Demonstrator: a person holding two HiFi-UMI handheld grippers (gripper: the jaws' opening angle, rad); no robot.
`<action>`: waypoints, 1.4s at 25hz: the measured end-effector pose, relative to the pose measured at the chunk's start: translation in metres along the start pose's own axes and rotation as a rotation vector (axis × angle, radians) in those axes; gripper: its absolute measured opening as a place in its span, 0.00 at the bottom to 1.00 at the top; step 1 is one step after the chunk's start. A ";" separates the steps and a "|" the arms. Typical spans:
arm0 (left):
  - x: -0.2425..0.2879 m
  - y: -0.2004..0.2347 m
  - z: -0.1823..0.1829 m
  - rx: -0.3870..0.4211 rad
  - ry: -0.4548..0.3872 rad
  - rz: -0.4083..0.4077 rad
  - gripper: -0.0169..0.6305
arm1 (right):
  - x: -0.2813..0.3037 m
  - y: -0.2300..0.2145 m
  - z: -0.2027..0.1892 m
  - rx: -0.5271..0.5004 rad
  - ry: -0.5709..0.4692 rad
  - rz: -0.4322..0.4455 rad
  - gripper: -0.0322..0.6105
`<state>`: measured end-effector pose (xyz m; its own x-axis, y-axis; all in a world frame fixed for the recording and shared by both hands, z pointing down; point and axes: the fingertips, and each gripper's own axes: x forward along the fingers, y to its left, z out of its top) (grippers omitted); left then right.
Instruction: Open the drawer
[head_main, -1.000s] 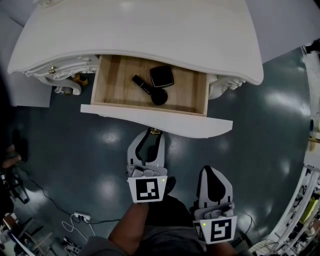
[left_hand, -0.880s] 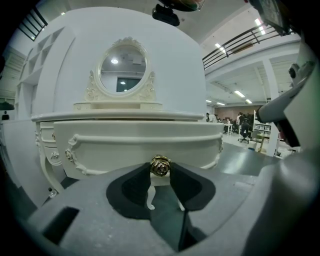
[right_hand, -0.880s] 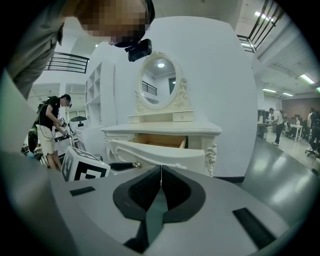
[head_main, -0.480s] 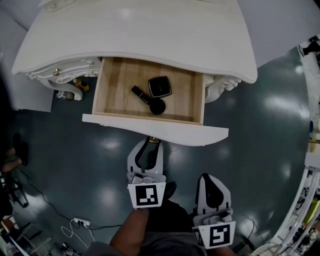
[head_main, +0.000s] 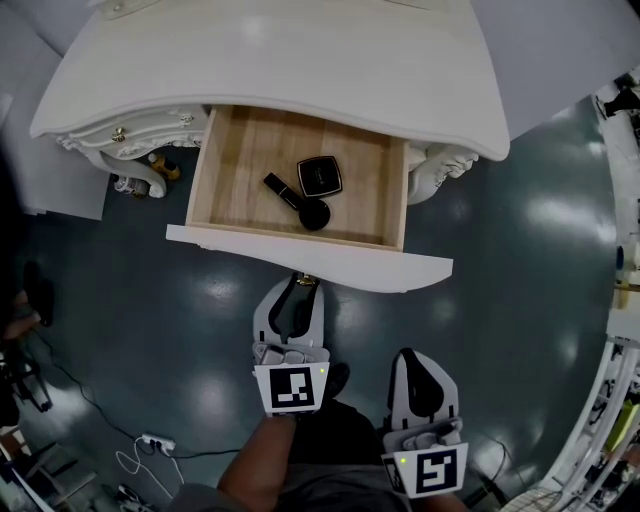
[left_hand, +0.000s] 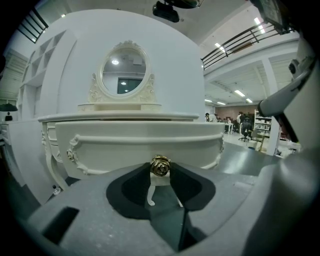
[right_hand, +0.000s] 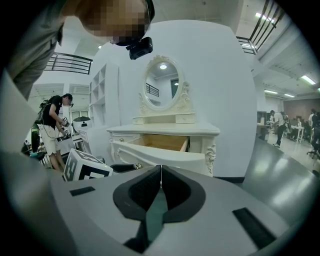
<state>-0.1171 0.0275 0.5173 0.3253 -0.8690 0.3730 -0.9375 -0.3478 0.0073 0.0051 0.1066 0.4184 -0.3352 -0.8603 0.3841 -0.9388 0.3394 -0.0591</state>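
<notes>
Since a second ago, barely any change: the light wooden drawer with a curved white front (head_main: 310, 258) shows slightly more of its floor, and both hands are roughly where they were. The drawer is pulled out from under the white dressing-table worktop (head_main: 280, 60), in the centre bay, opening toward the person. Its long axis runs left-right along the worktop's front edge, with the front panel a bit skewed, right end lower in the head view. The left hand-held gripper (head_main: 297, 290) is clenched on the gold rose-shaped knob (left_hand: 160, 165) at mid-front of the drawer, one pad each side, pointing straight at the panel. The right hand-held gripper (head_main: 408, 358) is closed on nothing, pads meeting, held back and to the right, well apart from the drawer. Three black items in the drawer: one square compact (head_main: 319, 175), one slim tube (head_main: 282, 189) lying diagonally, one round disc (head_main: 315, 214) at the tube's lower end. Two cubes with black-and-white square patterns: left marker cube (head_main: 293, 388), right marker cube (head_main: 428, 470). One oval mirror (left_hand: 123, 75) stands at the worktop's rear. One small gold side knob (head_main: 119, 133) sits on the left bay.
</notes>
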 end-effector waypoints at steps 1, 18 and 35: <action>-0.001 0.000 0.000 0.001 -0.004 0.003 0.23 | -0.003 0.001 -0.001 -0.002 0.002 0.001 0.07; -0.103 -0.021 0.129 -0.004 -0.111 -0.035 0.23 | -0.032 0.011 0.089 -0.072 -0.144 0.025 0.07; -0.205 -0.016 0.263 0.123 -0.286 0.067 0.05 | -0.077 0.048 0.192 -0.127 -0.319 0.039 0.07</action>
<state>-0.1365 0.1189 0.1964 0.3014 -0.9490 0.0929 -0.9417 -0.3115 -0.1272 -0.0289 0.1160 0.2087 -0.3970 -0.9148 0.0747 -0.9143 0.4013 0.0544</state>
